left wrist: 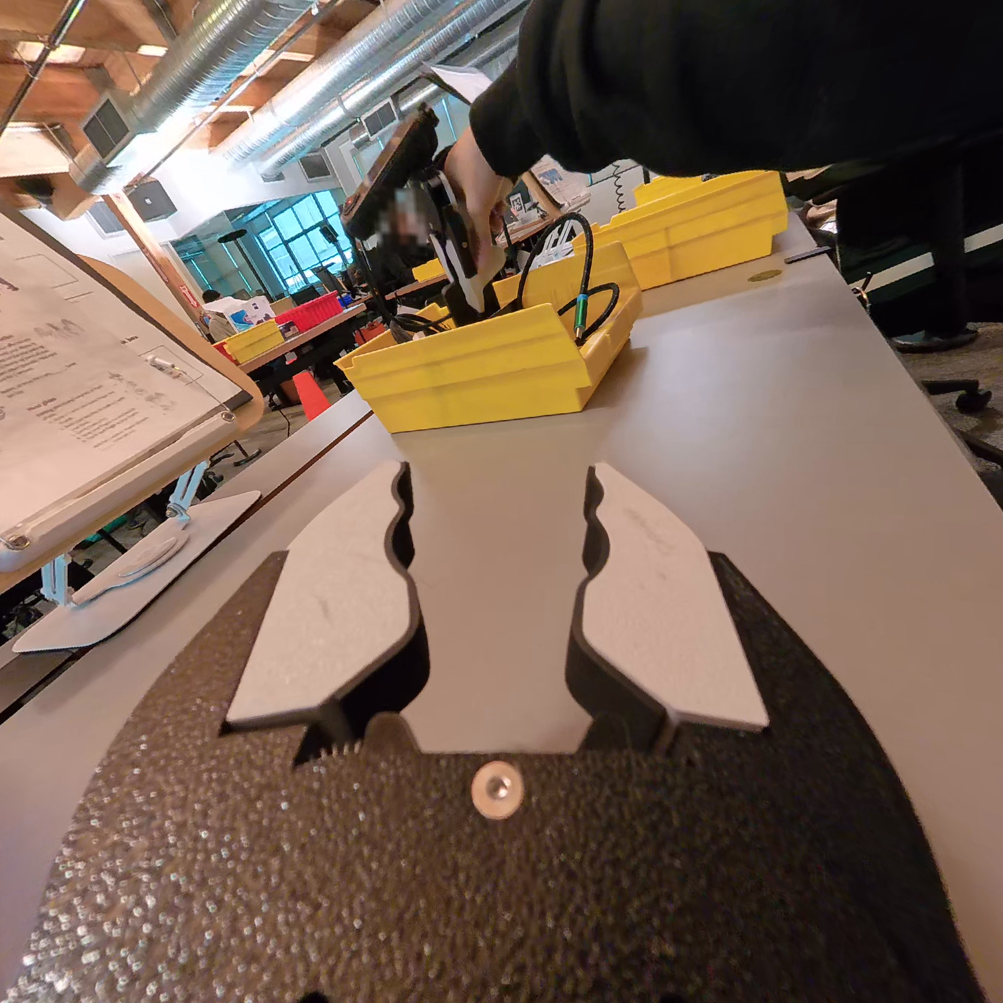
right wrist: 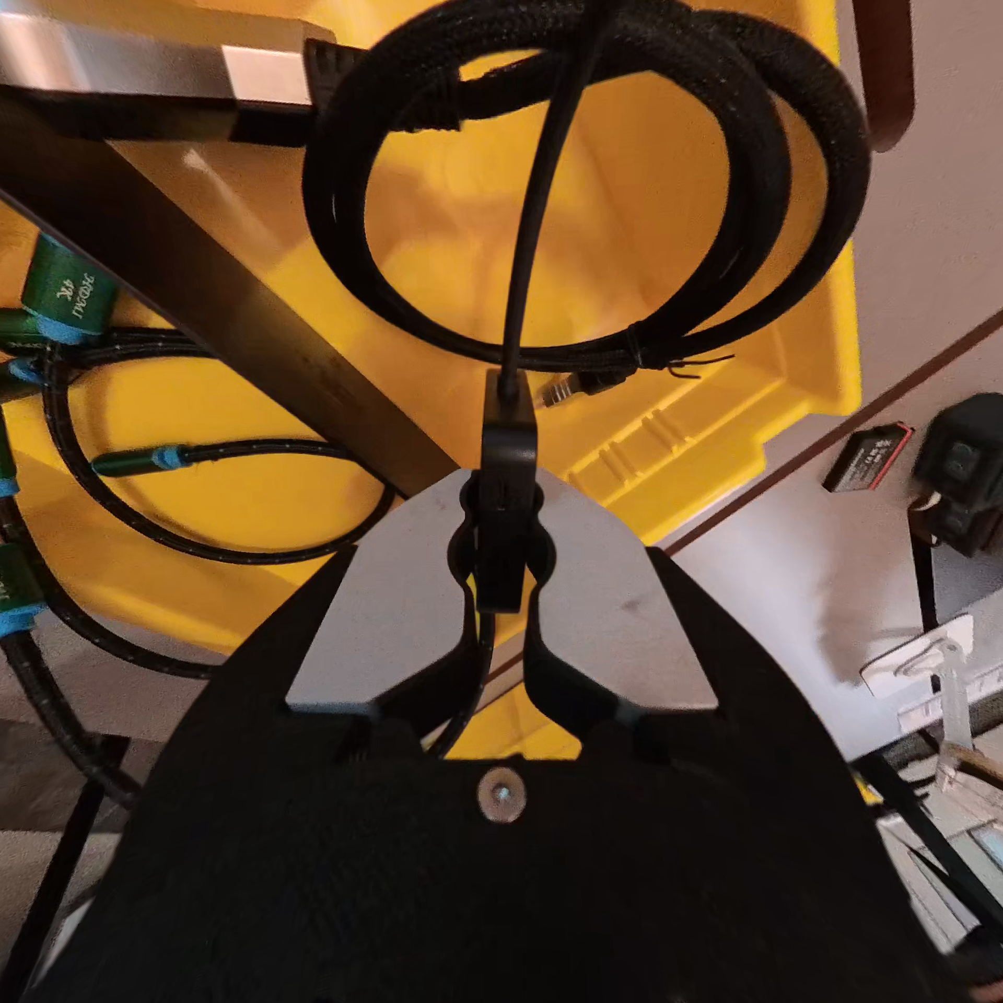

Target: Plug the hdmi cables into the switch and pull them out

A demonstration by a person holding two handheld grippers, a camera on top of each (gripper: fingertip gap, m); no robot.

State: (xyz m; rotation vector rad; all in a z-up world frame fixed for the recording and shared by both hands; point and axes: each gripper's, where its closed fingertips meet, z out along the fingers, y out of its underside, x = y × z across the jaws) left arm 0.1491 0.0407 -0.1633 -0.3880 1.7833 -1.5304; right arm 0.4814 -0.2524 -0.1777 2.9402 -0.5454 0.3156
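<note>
My left gripper (left wrist: 496, 477) is open and empty, low over the grey table (left wrist: 760, 488), short of a yellow bin (left wrist: 472, 380). A hand holds my right gripper (left wrist: 472, 304) down in that bin. In the right wrist view my right gripper (right wrist: 502, 488) is shut on a black plug (right wrist: 507, 434) with a thin black cable rising from it, over the bin (right wrist: 651, 445). A coiled black braided cable (right wrist: 787, 190) lies in the bin. Green HDMI plugs (right wrist: 65, 293) sit at the left, beside a dark box with a silvery face (right wrist: 135, 70). A green-collared cable end (left wrist: 581, 315) sticks up from the bin.
A tilted document stand (left wrist: 108, 380) stands at the table's left. More yellow bins (left wrist: 705, 228) sit behind. The table edge runs along the right. Beyond the bin lie a small black block (right wrist: 868, 456), a black device (right wrist: 966, 472) and a white bracket (right wrist: 922, 678).
</note>
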